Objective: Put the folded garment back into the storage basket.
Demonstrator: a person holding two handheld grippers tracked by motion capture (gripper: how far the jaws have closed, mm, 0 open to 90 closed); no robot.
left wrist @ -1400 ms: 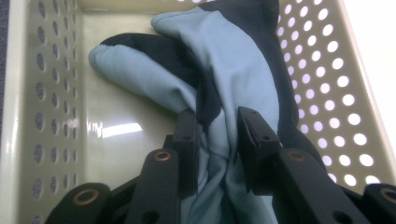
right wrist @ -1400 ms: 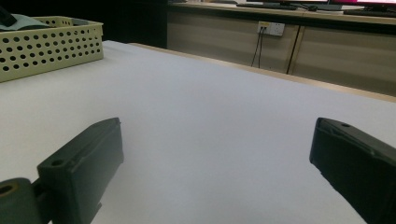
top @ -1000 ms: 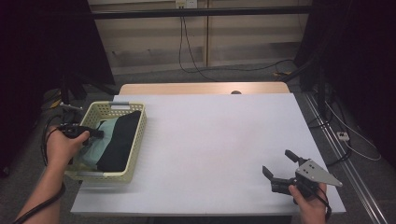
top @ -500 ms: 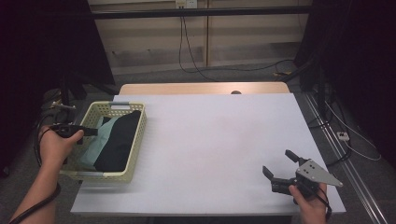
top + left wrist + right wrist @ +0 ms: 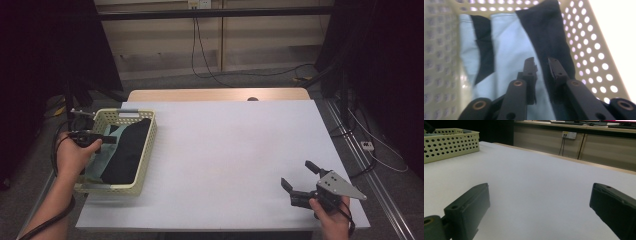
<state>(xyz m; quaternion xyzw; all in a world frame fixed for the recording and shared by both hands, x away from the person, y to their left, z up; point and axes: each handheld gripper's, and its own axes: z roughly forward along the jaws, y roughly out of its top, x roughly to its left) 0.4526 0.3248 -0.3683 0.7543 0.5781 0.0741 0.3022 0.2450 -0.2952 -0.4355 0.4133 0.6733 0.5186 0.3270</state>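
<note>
Inside basket [image 5: 596, 62], left tool [image 5: 541, 62] closing above light-blue cloth [image 5: 506, 50], empty.

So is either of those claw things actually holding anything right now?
Nothing is held. The left gripper hangs over the folded cloths in the basket; its fingers have just been closing, with nothing between them. The right gripper is open above the table.

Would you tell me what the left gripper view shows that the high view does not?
Left gripper view: the basket wall's round holes close up, and the left gripper, jaws just closed further to a narrow gap, nothing between them. High view: the white table and the open right gripper. Both: the light blue cloth and dark cloth in the basket.
</note>
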